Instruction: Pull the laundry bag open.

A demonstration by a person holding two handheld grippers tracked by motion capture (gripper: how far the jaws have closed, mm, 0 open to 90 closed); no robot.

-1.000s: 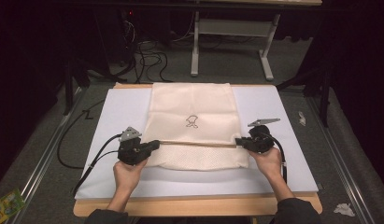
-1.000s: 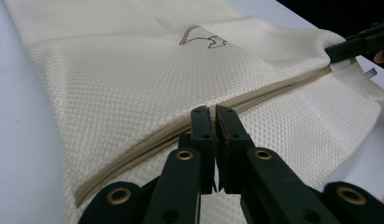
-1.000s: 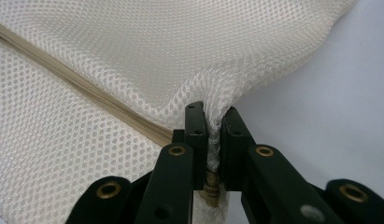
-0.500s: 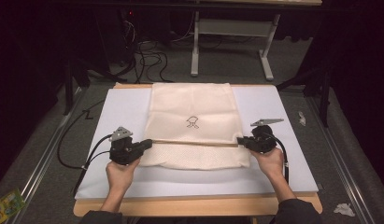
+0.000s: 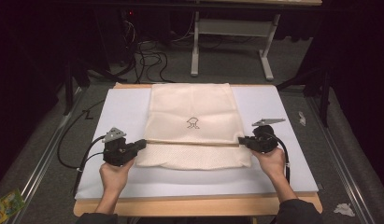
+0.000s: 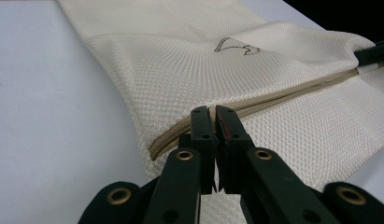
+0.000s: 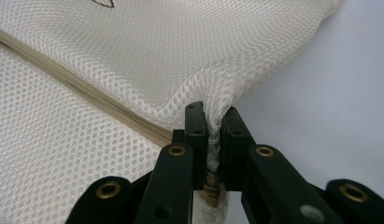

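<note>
Across the white mat (image 5: 283, 154) on the table we are working a cream mesh laundry bag (image 5: 192, 107), which is lying flat in the middle of the mat with its zipper (image 5: 194, 143) running crosswise near our edge and a small printed logo (image 5: 193, 122) just beyond it.

Our judgement is that the zipping step is in hand, with the bag being held taut between both tools.

Our right gripper (image 7: 212, 122) is pinching the bag's right corner, a bunched fold of mesh (image 7: 213, 105) rising between its closed jaws beside the zipper's end.

Our left gripper (image 6: 213, 119) is sitting at the bag's left edge with its jaws pressed together right at the zipper's end (image 6: 168, 137). Something red (image 6: 222, 133) is showing in the slit between them; we cannot tell whether that is the zipper pull or part of the tool, so we are not claiming a hold.

For the next move, we are judging that the right side needs to be anchoring the corner firmly while the left is travelling straight along the zipper line, low and level, so the mesh is not puckering or snagging in the teeth.
</note>
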